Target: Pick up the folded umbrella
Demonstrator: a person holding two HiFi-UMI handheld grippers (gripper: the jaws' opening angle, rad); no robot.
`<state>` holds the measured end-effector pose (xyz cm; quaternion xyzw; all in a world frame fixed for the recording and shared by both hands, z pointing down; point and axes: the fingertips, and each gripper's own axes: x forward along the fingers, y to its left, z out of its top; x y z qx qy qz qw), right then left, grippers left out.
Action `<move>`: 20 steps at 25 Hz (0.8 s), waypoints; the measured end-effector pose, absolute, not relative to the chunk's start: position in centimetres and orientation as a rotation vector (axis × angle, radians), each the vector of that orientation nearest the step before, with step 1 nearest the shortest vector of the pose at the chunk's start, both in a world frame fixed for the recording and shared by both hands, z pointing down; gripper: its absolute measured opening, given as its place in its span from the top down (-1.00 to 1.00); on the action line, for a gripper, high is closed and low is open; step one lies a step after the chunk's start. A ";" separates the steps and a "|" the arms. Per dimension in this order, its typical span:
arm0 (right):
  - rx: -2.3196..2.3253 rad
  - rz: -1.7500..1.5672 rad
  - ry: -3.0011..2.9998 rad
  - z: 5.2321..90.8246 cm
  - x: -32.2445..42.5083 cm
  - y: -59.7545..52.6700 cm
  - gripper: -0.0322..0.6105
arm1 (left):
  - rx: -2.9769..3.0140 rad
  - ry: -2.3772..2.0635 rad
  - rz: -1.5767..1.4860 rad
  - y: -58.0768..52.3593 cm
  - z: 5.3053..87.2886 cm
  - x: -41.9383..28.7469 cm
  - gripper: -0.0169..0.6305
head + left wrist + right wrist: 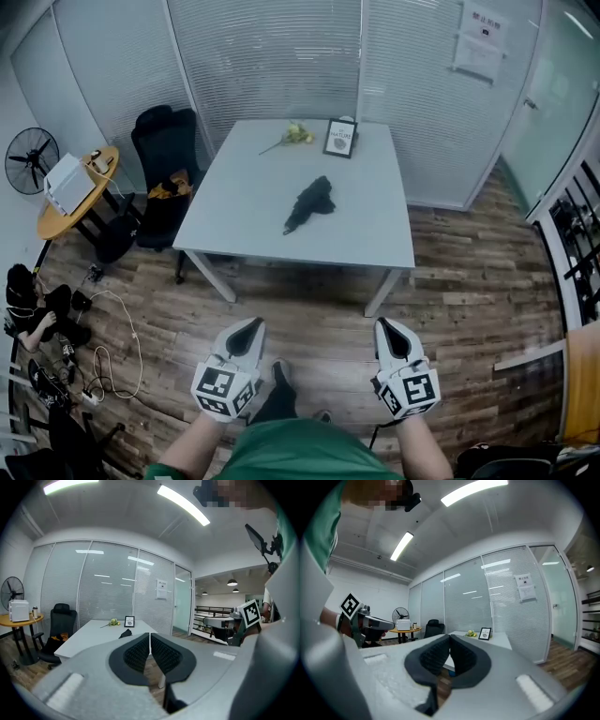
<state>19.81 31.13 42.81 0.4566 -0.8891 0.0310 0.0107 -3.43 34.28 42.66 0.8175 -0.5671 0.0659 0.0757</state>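
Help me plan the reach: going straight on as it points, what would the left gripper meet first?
Probably the table, near its front edge, past open floor. The left gripper aims roughly toward the umbrella; depth is unclear.

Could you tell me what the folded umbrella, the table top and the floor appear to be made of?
Folded umbrella: dark, soft fabric by its crumpled, matte folds, probably nylon or polyester. Table top: smooth pale grey, even and lightly sheened, likely laminate or painted board. Floor: brown planks with grain and seams, wood or wood-look laminate.
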 end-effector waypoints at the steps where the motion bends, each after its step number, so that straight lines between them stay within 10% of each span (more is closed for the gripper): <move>1: 1.432 0.098 -2.770 43.0 19.6 30.5 0.89 | 2.454 -1.695 0.194 33.5 42.9 -3.8 0.90; 20: 1.589 0.099 -2.560 43.3 12.6 14.4 0.89 | 2.477 -1.514 0.084 12.7 45.3 -13.0 0.90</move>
